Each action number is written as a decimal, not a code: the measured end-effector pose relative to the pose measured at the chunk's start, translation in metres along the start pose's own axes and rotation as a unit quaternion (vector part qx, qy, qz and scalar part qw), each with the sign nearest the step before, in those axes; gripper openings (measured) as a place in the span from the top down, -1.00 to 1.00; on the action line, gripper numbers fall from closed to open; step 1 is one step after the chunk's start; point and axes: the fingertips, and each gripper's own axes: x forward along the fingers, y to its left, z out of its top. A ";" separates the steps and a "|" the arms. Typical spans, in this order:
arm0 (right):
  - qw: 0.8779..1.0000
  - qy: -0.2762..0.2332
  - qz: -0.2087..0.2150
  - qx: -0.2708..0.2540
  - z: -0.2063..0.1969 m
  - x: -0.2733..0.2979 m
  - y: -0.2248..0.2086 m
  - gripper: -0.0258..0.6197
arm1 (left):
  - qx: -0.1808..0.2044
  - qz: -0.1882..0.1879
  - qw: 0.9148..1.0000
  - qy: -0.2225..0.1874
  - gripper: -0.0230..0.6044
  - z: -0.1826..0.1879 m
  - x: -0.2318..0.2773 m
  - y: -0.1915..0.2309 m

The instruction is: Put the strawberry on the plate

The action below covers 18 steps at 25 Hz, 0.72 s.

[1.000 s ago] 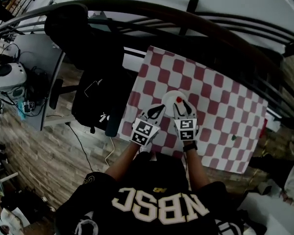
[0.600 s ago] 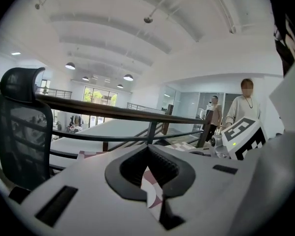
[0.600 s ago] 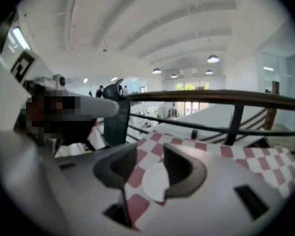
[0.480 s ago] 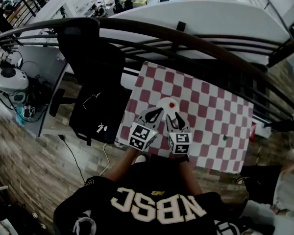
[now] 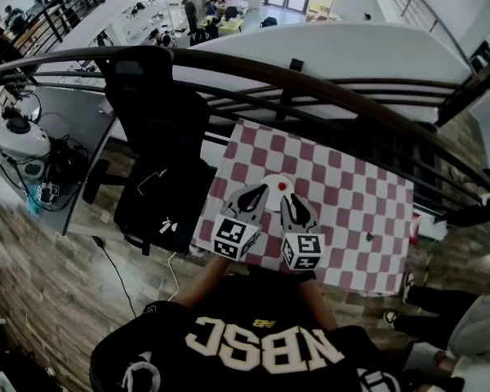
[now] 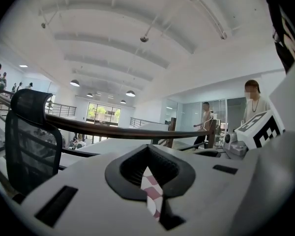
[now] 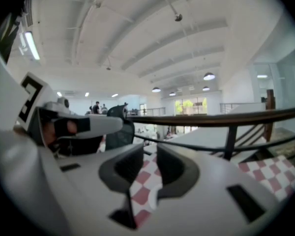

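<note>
Fingers of my right gripper (image 5: 289, 198) have let go and backed off. A second ago they straddled the small red strawberry (image 5: 282, 187); now they sit just short of it, drawn back toward my body. They are closing on nothing, and between them I see only checked cloth. My left gripper (image 5: 260, 191) has its fingers pressed together at the tips, empty too, lying beside the right one and close by the round white plate (image 5: 269, 181). The strawberry lies on the plate, free of both grippers. I judge the placing done; what is left is to pull both grippers clear without brushing the plate.

The plate stands on a desk draped in red-and-white checked cloth (image 5: 351, 194), toward its near left part. A small green thing (image 5: 369, 237) lies well apart to the right. A dark curved handrail (image 5: 310, 76) runs along the desk's far side, a black mesh office chair (image 5: 151, 109) stands at its left, and the plank floor (image 5: 57, 260) is grey-brown. Beyond the rail the room opens into a bright hall under a white arched ceiling, with a few people far off.
</note>
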 end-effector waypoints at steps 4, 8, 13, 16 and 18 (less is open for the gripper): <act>0.999 -0.026 -0.026 -0.016 0.019 -0.011 -0.005 0.79 | 0.008 -0.011 1.000 -0.010 0.88 0.008 0.003 -0.008; 0.998 -0.038 -0.039 -0.013 0.025 -0.014 -0.010 0.84 | 0.013 -0.013 1.000 -0.014 0.88 0.009 0.003 -0.011; 0.998 -0.045 -0.045 -0.023 0.029 -0.017 -0.018 0.86 | 0.018 0.017 0.998 -0.051 0.88 0.023 0.003 -0.004; 0.997 -0.047 -0.054 -0.025 0.032 -0.019 -0.026 0.86 | 0.018 0.014 0.999 -0.040 0.88 0.022 0.011 -0.004; 0.997 -0.050 -0.062 -0.021 0.033 -0.020 -0.033 0.86 | 0.017 0.007 0.999 -0.039 0.88 0.022 0.016 -0.006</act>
